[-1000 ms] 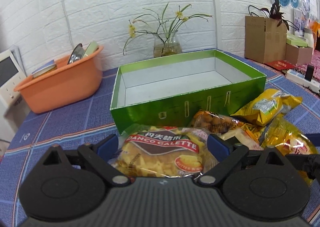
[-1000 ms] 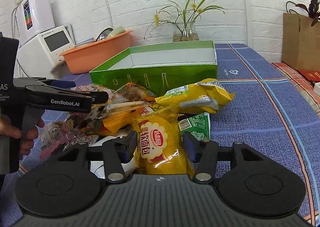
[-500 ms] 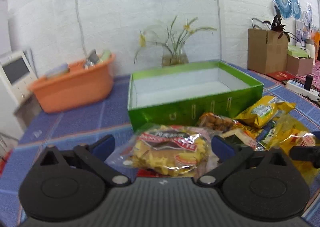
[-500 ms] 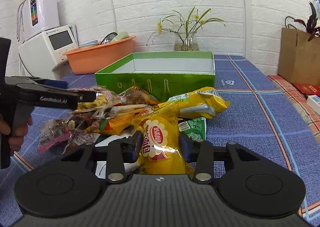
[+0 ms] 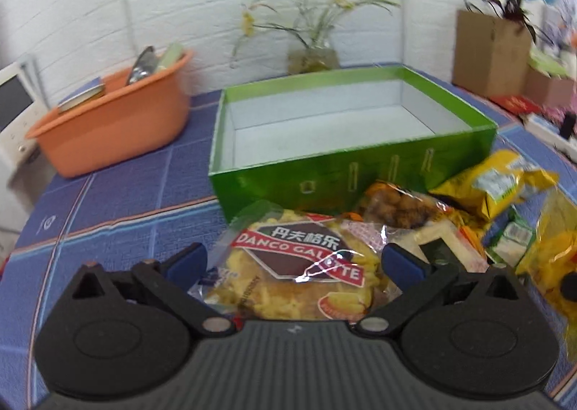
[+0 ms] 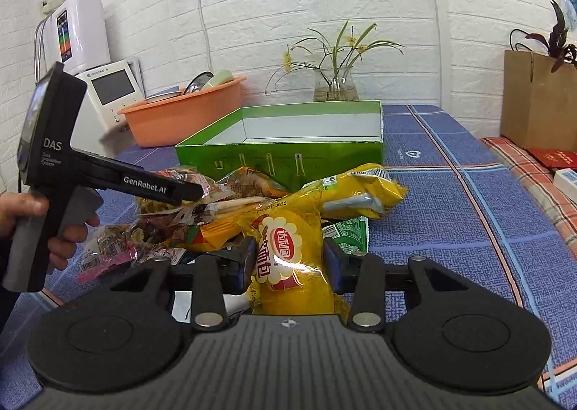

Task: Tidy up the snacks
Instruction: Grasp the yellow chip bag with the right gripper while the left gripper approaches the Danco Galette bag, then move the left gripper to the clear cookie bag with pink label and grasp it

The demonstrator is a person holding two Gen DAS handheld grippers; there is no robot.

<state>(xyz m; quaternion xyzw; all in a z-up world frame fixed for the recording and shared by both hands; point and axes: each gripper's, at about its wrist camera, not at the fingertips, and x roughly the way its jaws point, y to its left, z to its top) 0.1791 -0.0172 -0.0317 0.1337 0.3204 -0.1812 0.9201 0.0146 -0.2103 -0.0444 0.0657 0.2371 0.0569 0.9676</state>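
A clear packet of yellow biscuits marked Danco Galette (image 5: 295, 276) lies on the blue cloth in front of the empty green box (image 5: 353, 171). My left gripper (image 5: 294, 262) is open at its widest around it, blue pads beside the wrapper's edges without squeezing. In the right wrist view my right gripper (image 6: 290, 260) is shut on a yellow bread packet (image 6: 288, 244), which is pinched at its waist. That packet rests against a pile of snacks: a yellow chips bag (image 6: 364, 190) and a green packet (image 6: 349, 233). A hand (image 6: 54, 226) holds the left gripper's handle at the left.
An orange basin (image 5: 115, 125) with utensils stands left of the box, and a glass vase (image 5: 313, 56) with plants behind it. A cardboard box (image 5: 490, 49) and a brown paper bag (image 6: 537, 99) sit at the right. White appliances (image 6: 111, 92) stand at the far left.
The left jaws have spread wider around the biscuit packet and the left gripper shifted slightly. The right jaws have narrowed and now pinch the yellow bread packet.
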